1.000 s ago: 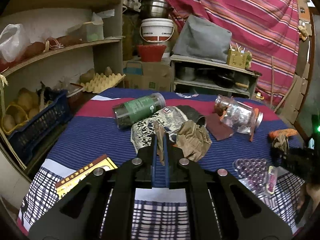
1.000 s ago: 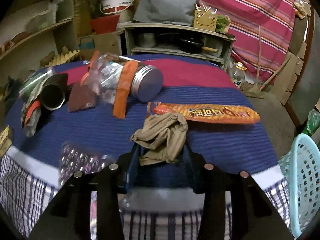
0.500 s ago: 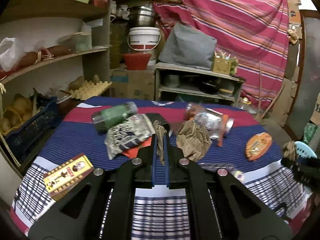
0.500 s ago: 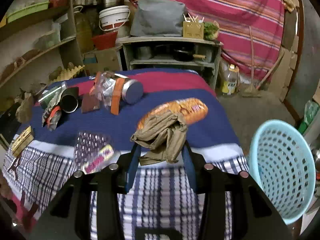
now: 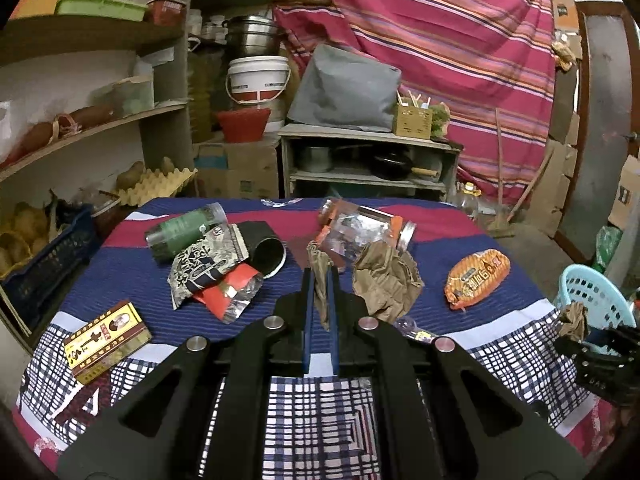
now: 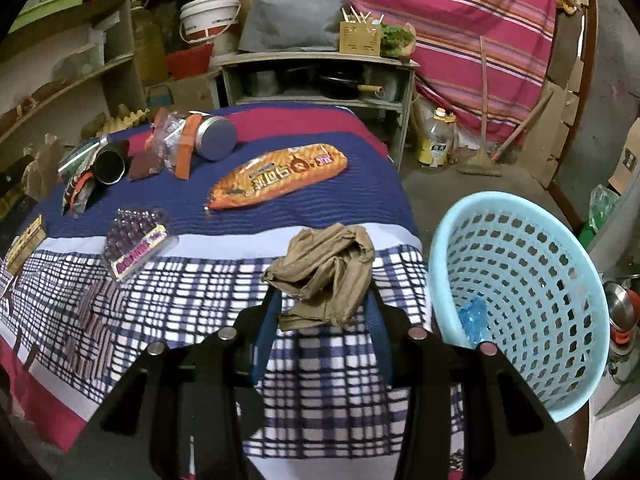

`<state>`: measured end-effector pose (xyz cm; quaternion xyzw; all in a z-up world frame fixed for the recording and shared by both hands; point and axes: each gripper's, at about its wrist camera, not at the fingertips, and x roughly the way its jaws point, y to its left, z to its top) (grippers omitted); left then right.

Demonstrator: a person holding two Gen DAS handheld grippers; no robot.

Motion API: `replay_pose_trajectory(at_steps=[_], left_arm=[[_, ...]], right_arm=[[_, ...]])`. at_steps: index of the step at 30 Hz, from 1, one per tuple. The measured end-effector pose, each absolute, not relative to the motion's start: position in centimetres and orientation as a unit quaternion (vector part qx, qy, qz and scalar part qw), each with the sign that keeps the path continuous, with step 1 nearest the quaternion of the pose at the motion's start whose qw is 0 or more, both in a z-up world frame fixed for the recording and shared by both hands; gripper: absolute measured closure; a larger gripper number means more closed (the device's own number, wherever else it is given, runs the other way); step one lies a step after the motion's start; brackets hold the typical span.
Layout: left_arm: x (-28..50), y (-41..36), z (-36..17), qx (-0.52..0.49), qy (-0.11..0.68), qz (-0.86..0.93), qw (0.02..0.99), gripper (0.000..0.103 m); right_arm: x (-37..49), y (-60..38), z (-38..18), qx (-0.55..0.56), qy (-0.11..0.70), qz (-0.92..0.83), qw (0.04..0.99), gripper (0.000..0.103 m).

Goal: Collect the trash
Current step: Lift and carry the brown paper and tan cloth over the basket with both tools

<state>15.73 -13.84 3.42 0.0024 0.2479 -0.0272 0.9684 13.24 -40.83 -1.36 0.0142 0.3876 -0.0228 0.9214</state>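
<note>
In the left wrist view my left gripper is shut on a crumpled brown paper, pinching a thin fold while the bulk hangs to the right above the table. In the right wrist view my right gripper is shut on a second crumpled brown paper wad, over the table's checked front edge. A light blue plastic basket stands on the floor just right of it, with a blue scrap inside. The left wrist view shows the right gripper far right, beside the basket.
On the striped tablecloth lie an orange snack packet, a clear jar with a silver lid, a green bottle, a black cup, printed and red wrappers, a yellow box and a blister pack. Shelves stand behind and left.
Both grippers have pulled back from the table's middle toward its front right corner, each keeping its brown paper. The blue basket has come into view beside the right gripper.
</note>
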Motion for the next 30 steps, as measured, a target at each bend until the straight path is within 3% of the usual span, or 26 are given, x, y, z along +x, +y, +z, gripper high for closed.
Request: replay_pose_trajectory(at_steps=[13, 20, 30], left_arm=[[15.9, -19.2, 4.3, -0.003, 0.243, -0.078, 0.967, 0.098], [15.9, -27.2, 5.2, 0.01, 0.23, -0.171, 0.958, 0.098], [15.1, -39.6, 2.8, 0.065, 0.237, -0.292, 0.924, 0.098]], right_arm=[[10.8, -47.9, 1.6, 0.046, 0.332, -0.053, 0.941, 0.061], [8.8, -53.7, 3.2, 0.058, 0.311, -0.107, 0.943, 0.061], [7.5, -60.0, 1.4, 0.091, 0.319, -0.155, 0.931, 0.061]])
